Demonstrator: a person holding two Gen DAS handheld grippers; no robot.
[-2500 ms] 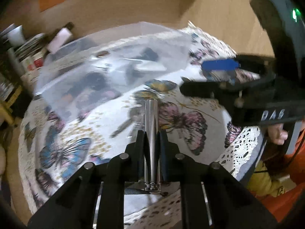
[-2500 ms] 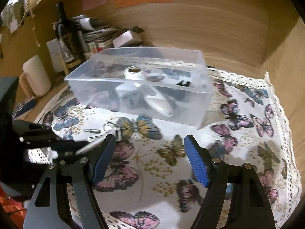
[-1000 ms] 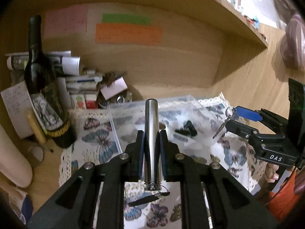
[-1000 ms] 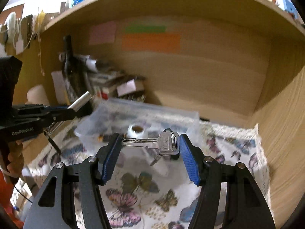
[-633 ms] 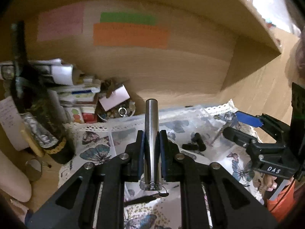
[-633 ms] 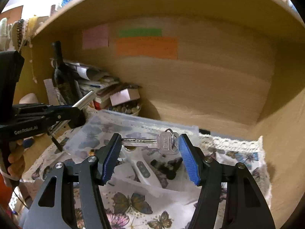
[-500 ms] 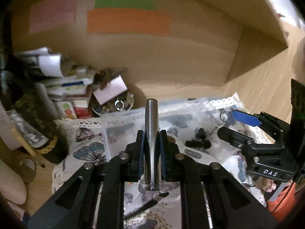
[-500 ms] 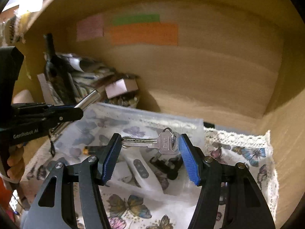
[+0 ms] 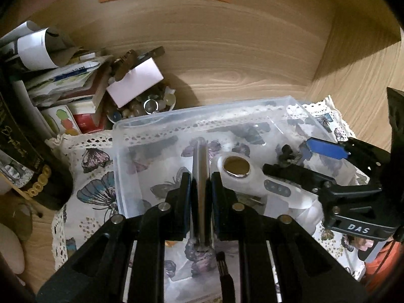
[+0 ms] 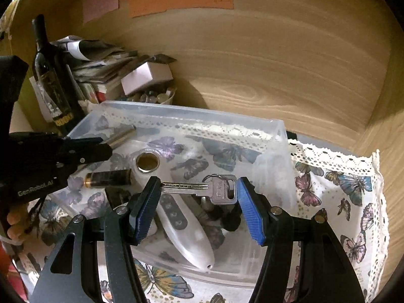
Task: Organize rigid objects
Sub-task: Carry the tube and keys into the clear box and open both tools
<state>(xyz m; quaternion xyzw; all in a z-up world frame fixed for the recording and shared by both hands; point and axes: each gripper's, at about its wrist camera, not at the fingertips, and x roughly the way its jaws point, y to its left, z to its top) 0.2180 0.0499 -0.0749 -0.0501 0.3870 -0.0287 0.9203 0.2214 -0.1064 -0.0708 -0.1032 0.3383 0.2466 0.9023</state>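
A wooden wall (image 10: 277, 50) with orange and pink notes rises behind the bin (image 10: 267, 123), a clear plastic box that stands on the butterfly cloth (image 10: 341, 189) over the table. To the left of the bin stands a dark bottle (image 10: 50, 75) with a pile of papers (image 10: 101, 58) and a small bowl (image 9: 141, 106) of odds and ends just behind the bin's far left corner.

Inside the bin lie a white remote (image 10: 184, 224) with a round metal-lined opening at its far end, a dark battery (image 10: 108, 178) to the remote's left, and some small black pieces near the bin's right side, too dim to name.

The left gripper (image 9: 200, 181) hangs over the bin's left half, its jaws closed tight on a steel tube (image 9: 200, 166) that points forward along the fingers, its tip above the bin's interior. In the right wrist view that gripper (image 10: 101, 149) shows at the bin's left edge.

The right gripper (image 10: 199, 194) hangs over the bin's near middle, above the remote, jaws pinching a silver key (image 10: 202, 188) endwise, blade tip on the left pad and the head, with its ring, against the right pad. The key lies crosswise in the air over the bin.
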